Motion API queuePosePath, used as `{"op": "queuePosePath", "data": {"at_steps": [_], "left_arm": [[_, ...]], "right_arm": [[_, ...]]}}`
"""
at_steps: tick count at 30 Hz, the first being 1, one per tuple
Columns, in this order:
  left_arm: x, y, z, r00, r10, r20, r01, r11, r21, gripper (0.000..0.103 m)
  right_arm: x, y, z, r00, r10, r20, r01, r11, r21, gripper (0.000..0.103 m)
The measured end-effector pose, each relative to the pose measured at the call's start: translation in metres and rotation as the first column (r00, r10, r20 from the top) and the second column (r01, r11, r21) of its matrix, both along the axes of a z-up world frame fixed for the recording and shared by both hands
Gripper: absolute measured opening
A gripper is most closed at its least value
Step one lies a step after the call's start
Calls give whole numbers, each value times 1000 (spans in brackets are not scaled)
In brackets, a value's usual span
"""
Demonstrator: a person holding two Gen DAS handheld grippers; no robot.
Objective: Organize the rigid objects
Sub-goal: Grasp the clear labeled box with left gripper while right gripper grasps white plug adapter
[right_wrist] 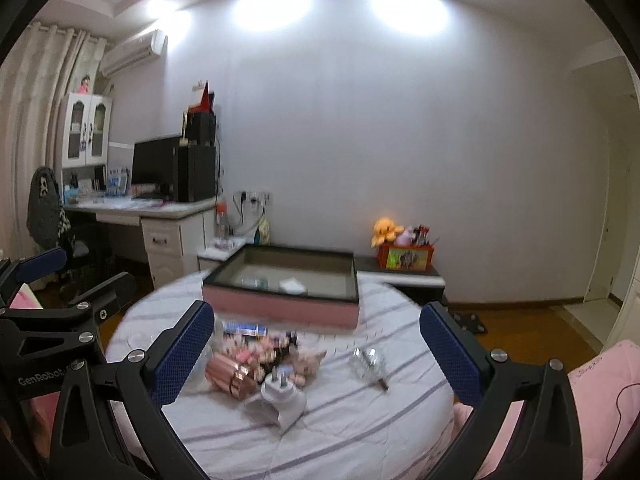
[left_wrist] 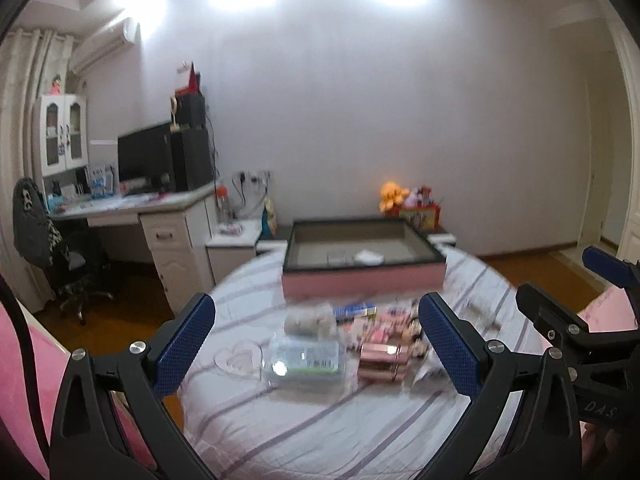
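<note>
Both grippers, left gripper [left_wrist: 316, 344] & right gripper [right_wrist: 316, 346], released w/ nothing held; pink tray [right_wrist: 280, 306] long axis runs left-right.

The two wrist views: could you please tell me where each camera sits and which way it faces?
Left wrist: on the left gripper, open, facing the pink tray and the clutter on the striped bedspread; the right gripper shows at the right edge.
Right wrist: on the right gripper, open, facing the same tray and a white plug; the left gripper shows at the left edge.
Shared: tray, bedspread, desk.
</note>
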State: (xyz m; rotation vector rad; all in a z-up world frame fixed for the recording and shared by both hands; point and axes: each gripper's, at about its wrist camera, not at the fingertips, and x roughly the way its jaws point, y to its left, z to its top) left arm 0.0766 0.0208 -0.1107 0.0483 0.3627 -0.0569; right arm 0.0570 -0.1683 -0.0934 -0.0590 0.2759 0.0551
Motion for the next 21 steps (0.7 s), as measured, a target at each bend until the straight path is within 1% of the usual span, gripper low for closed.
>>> {"op": "queuePosePath", "data": {"at_steps": [3, 5, 8, 9, 11, 14, 18, 21], "left_arm": [[15, 4, -28, 996, -2, -87, 2, 1000, -6, 103], [26, 7, -46, 989, 5, -145, -5, 1000, 1, 103], [40, 16, -71, 974, 25, -224, -23, 1000, 13, 103], [44, 20, -77, 969, 31, -244, -30, 1000, 9, 103], [52, 29, -87, 958, 29, -286, -38, 999, -23, 103], [63, 37, -98, 944, 0, -330, -27, 997, -77, 103], [78, 38, -109, 930, 2, -366, -31, 997, -73, 103], [93, 35, -113, 919, -26, -393, -11, 996, -92, 103]], "right_arm": [[13, 2, -24, 998, -1, -57, 0, 1000, -5, 103], [24, 1, -41, 994, 15, -107, -13, 1000, 12, 103], [41, 3, -67, 979, 35, -203, -32, 999, 20, 103], [47, 3, -75, 972, 41, -233, -38, 999, 19, 103], [60, 4, -93, 957, 42, -287, -39, 999, 15, 103], [80, 1, -115, 933, 47, -358, -35, 999, 38, 103], [102, -5, -130, 904, 83, -420, -53, 995, 84, 103], [113, -9, -134, 885, 124, -448, -68, 988, 138, 102]]}}
